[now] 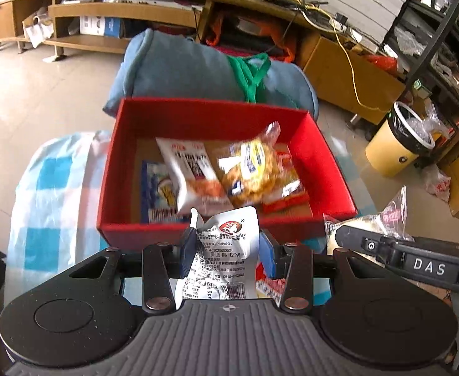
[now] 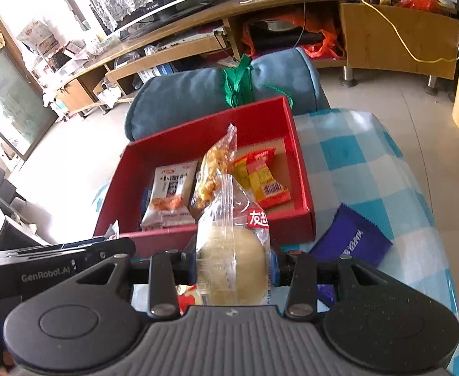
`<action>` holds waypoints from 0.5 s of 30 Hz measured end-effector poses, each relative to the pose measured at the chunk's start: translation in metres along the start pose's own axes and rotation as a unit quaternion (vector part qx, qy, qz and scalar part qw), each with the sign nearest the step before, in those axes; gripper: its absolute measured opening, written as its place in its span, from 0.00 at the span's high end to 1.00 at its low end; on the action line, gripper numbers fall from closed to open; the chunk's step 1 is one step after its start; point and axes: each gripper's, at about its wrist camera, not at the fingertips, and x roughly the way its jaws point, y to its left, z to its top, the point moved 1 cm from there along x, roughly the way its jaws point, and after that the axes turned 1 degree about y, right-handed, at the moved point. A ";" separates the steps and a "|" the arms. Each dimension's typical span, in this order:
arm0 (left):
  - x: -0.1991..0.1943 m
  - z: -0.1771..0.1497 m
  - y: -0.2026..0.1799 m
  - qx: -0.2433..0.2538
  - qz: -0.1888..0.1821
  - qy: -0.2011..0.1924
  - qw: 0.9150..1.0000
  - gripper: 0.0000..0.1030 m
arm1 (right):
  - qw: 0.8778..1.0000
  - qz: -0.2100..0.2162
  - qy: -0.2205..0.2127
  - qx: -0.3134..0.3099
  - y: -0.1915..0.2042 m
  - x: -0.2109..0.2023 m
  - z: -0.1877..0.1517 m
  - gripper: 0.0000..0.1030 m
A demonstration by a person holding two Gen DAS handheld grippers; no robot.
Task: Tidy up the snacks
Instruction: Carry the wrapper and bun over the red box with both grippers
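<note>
A red box point(image 1: 320, 153) sits on a blue-checked cloth and holds several snack packets, among them a white one point(image 1: 195, 169) and a yellow one point(image 1: 254, 169). My left gripper point(image 1: 226, 247) is shut on a silver-white snack packet point(image 1: 226, 250) just before the box's near wall. My right gripper point(image 2: 232, 260) is shut on a clear-wrapped bun point(image 2: 232, 257), held at the box's point(image 2: 298, 156) near wall. The right gripper and its bun point(image 1: 370, 222) show at the right of the left wrist view.
A purple packet point(image 2: 351, 238) lies on the checked cloth point(image 2: 370, 163) right of the box. A rolled blue blanket point(image 1: 185, 65) lies behind the box. A yellow bin point(image 1: 398, 144) stands on the floor at right. A wooden TV stand point(image 1: 110, 12) lines the back.
</note>
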 end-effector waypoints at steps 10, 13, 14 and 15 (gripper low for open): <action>0.006 0.026 0.002 -0.004 0.006 -0.014 1.000 0.52 | 1.000 0.014 -0.020 0.001 0.014 0.007 0.029 0.63; 0.011 0.032 0.002 -0.005 0.008 -0.014 1.000 0.52 | 1.000 0.017 -0.026 0.000 0.017 0.009 0.037 0.63; 0.013 0.035 0.001 -0.005 0.010 -0.015 1.000 0.52 | 0.999 0.017 -0.029 -0.001 0.018 0.010 0.040 0.63; 0.015 0.037 0.002 -0.004 0.011 -0.016 1.000 0.52 | 0.999 0.015 -0.031 -0.001 0.018 0.012 0.043 0.63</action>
